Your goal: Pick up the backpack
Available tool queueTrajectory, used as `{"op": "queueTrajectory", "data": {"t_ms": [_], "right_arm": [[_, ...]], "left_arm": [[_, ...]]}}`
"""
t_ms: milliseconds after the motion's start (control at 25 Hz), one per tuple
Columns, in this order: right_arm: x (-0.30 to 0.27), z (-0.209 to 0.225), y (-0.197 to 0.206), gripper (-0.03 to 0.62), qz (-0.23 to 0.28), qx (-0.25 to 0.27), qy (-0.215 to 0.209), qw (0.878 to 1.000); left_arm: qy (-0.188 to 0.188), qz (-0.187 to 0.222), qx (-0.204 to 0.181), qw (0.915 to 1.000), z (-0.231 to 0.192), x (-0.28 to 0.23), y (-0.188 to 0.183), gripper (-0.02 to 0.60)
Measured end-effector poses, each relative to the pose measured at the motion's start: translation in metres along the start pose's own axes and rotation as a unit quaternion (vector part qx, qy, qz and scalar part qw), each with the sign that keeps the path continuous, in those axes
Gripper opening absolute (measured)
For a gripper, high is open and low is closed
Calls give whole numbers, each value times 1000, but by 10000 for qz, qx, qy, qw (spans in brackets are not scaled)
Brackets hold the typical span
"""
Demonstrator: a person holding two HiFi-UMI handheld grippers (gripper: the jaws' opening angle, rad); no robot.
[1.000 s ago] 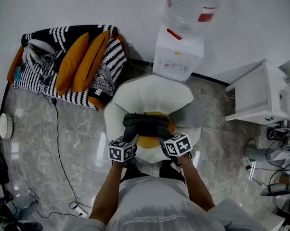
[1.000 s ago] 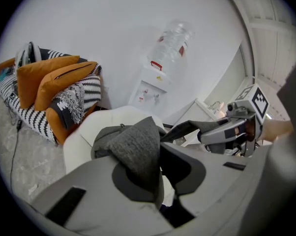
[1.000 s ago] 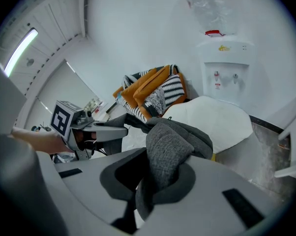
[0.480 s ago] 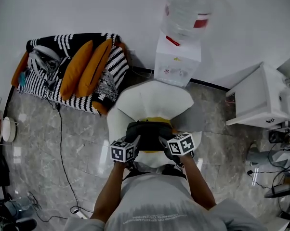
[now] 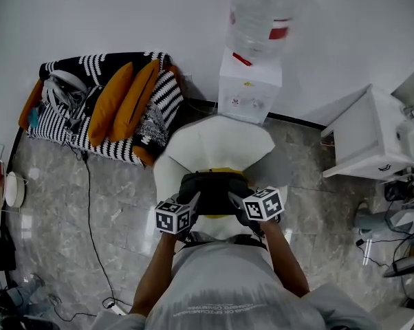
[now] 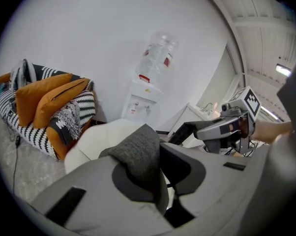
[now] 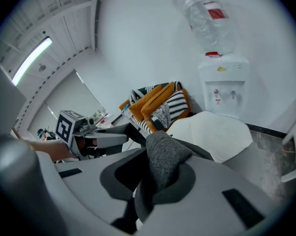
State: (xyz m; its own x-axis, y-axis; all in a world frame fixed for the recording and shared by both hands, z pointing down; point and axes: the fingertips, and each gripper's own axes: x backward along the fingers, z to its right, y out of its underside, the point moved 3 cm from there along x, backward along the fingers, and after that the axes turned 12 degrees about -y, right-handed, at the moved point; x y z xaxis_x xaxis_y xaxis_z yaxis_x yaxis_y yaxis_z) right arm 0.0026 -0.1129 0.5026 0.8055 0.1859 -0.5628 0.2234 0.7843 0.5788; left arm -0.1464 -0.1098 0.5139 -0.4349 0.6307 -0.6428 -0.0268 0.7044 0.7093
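Note:
The dark grey backpack [image 5: 210,186], with a yellow patch at its near side, sits on a white chair [image 5: 214,143] right before the person. My left gripper [image 5: 192,200] is shut on a fold of its grey fabric [image 6: 138,154] at the left side. At the bag's right side my right gripper [image 5: 233,199] is shut on another grey fold [image 7: 163,157]. Each gripper view shows the fabric bunched up between the jaws. The right gripper [image 6: 222,129] shows in the left gripper view, and the left gripper [image 7: 96,134] shows in the right gripper view.
A water dispenser [image 5: 252,81] with a big bottle stands against the wall behind the chair. A black-and-white sofa with orange cushions [image 5: 107,102] is at the left, a white cabinet [image 5: 368,139] at the right. A cable [image 5: 90,212] runs over the grey tiled floor.
Both grippers have risen a little, still shut on the backpack's fabric, and the bag's top has come up with them.

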Motion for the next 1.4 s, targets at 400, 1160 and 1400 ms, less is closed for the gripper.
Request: {"op": "queueTrajectory", "data": {"t_ms": [400, 1160, 1400], "right_arm": [[23, -20, -42, 34, 484, 465, 11, 9977], [84, -61, -144, 34, 1574, 1246, 68, 9796], [100, -72, -163, 34, 1766, 1460, 63, 9734]], "left_arm": [[56, 746, -152, 9971, 7, 21, -55, 55], [98, 1986, -1096, 9739, 32, 69, -168, 55], [179, 2255, -1309, 9653, 42, 85, -192, 55]]}}
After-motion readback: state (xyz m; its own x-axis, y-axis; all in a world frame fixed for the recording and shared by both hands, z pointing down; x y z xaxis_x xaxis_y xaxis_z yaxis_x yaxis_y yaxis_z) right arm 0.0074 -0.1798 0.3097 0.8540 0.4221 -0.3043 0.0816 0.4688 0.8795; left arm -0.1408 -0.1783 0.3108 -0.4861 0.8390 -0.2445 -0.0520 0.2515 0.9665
